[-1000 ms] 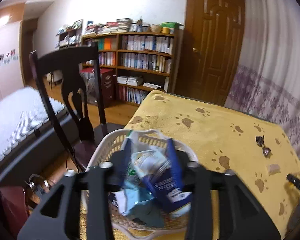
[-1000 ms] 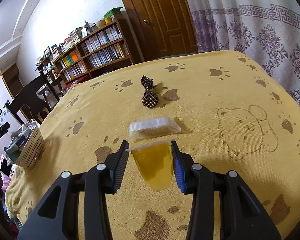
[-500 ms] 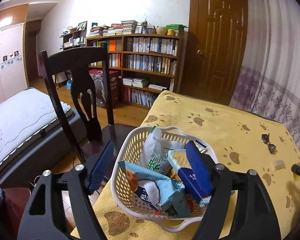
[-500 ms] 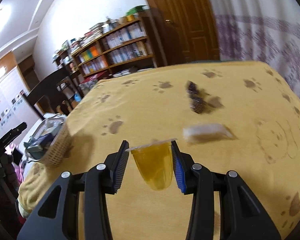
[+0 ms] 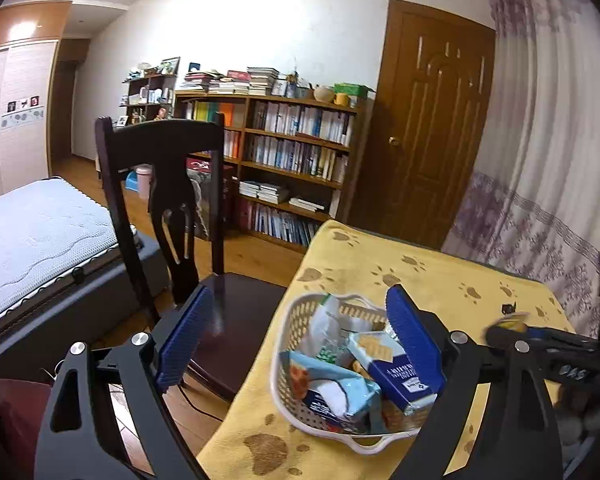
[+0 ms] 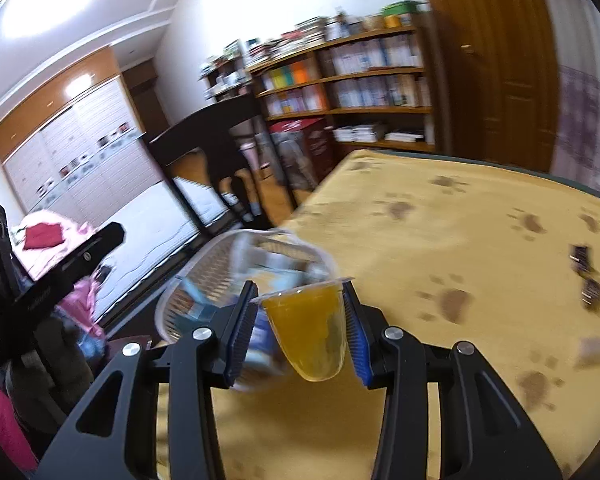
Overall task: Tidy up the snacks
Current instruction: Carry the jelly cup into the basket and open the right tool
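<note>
Right gripper (image 6: 302, 320) clamped on translucent orange jelly cup (image 6: 306, 328), left gripper (image 5: 300, 340) spread empty; advise releasing only once squarely above white plastic lattice basket (image 5: 288, 316).

A dark wooden chair (image 5: 160, 184) stands beside the worktop's yellow paw-print cloth (image 5: 420, 276). Behind it are a book-filled wooden bookshelf (image 5: 292, 168), brown panelled door (image 5: 432, 120) and grey mattress (image 5: 32, 228).

Tablecloth (image 6: 440, 240): I see yellow with brown paw prints.
Basket (image 5: 288, 376): white lattice weave.
Jelly cup (image 6: 312, 328): clear, amber-yellow inside.
Box in basket (image 5: 400, 380): navy blue, white print.
My finger pads (image 5: 180, 340): blue, ribbed.
Chair (image 5: 160, 144): dark brown.
</note>
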A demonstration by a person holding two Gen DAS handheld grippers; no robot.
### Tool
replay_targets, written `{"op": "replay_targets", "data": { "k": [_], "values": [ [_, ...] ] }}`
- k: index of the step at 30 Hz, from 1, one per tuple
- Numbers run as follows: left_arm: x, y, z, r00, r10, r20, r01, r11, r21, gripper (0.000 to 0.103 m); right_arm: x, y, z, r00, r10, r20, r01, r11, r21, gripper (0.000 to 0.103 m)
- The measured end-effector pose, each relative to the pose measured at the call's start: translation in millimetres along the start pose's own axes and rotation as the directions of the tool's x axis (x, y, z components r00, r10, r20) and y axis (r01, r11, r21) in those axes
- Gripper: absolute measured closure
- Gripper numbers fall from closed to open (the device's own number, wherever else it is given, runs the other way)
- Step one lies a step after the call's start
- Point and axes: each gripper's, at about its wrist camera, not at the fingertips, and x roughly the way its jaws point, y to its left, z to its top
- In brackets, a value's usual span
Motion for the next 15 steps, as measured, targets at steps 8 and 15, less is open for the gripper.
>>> {"op": "replay_targets", "data": {
  "k": [8, 15],
  "values": [
    [-10.0, 20.9, 7.0, 0.999, -0.023, 0.026, 0.025, 0.997, -0.069, 0.013, 65.1, 51.5, 23.5, 0.988, 0.098, -0.118, -0.097, 0.995, 0.015, 0.059],
    [-4.0, 33.4, 7.2, 1.0, -0.012, 0.008, 0.013, 0.993, -0.117, 0.013, 81.8, 71.0, 32.0, 0.981, 0.137, -0.136, -0.133, 0.99, 0.034, 0.058]
  ]
}}
